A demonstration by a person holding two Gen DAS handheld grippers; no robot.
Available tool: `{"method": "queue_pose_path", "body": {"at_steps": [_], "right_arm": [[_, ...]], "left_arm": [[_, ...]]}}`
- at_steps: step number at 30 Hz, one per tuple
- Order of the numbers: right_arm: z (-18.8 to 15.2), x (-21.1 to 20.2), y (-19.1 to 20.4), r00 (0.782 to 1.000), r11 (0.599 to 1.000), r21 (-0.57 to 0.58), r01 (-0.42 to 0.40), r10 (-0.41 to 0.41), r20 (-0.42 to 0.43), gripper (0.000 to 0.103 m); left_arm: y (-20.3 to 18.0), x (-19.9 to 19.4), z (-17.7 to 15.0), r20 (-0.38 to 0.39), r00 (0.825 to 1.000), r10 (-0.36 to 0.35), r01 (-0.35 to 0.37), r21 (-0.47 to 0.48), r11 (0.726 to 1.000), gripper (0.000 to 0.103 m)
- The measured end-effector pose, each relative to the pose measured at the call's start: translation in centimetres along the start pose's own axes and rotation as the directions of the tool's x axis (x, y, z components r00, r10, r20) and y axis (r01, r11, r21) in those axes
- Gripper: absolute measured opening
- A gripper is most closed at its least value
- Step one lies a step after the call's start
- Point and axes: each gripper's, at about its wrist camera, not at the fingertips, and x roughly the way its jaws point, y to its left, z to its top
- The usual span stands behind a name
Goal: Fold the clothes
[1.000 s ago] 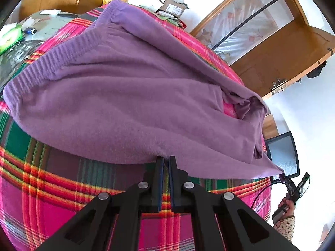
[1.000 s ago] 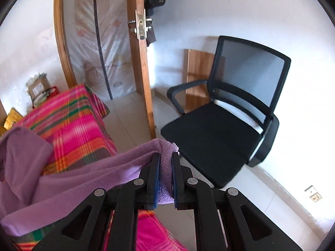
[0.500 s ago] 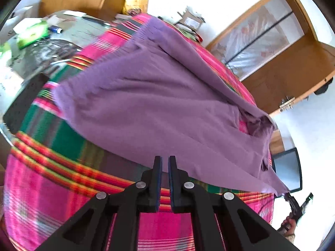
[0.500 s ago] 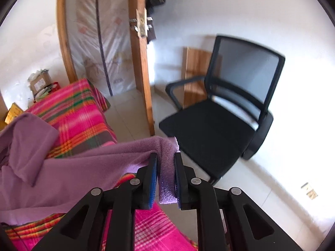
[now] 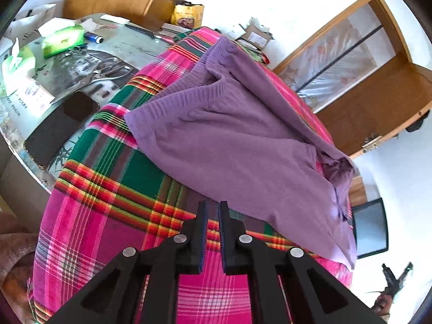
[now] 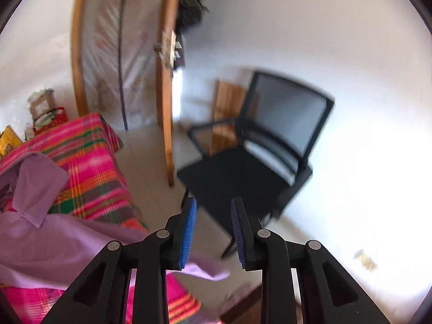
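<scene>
Purple garment [image 5: 237, 145] lies spread on the plaid cloth [image 5: 108, 189] covering the table, ribbed waistband end toward the far-left side, other end bunched and draping off the near-right edge. L gripper [image 5: 212, 208] hangs just short of the garment's near hem, above bare plaid; its jaws have just been easing apart, narrow slit btwn them, nothing in it. R gripper [image 6: 213, 210] is off the table's end, over the floor w/ a black office chair [image 6: 259, 162] ahead; its jaws have just been opening, blue pads [image 6: 189, 229] clearly apart, empty. Garment's corner [image 6: 208, 270] sags below and behind the R fingers, prob. not touching, view's blurred. Phone [image 5: 59, 127] and scissors [image 5: 108, 70] sit on the bare tabletop left of the plaid.
</scene>
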Motion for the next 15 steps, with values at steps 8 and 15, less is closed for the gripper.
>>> {"method": "queue_pose_path", "body": {"at_steps": [8, 15], "right_arm": [[-5.5, -2.0, 6.2, 0.956, 0.942, -0.170, -0.290, 0.294, -0.001, 0.028], [-10.9, -5.6, 17.9, 0.832, 0.735, -0.417, -0.535, 0.544, -0.109, 0.028]], "left_arm": [[2.6, -2.3, 0.9, 0.075, 0.995, 0.066, -0.063, -0.048, 0.997, 0.022], [4.3, -3.8, 2.9, 0.150, 0.978, 0.144, -0.140, -0.039, 0.989, 0.028]]}}
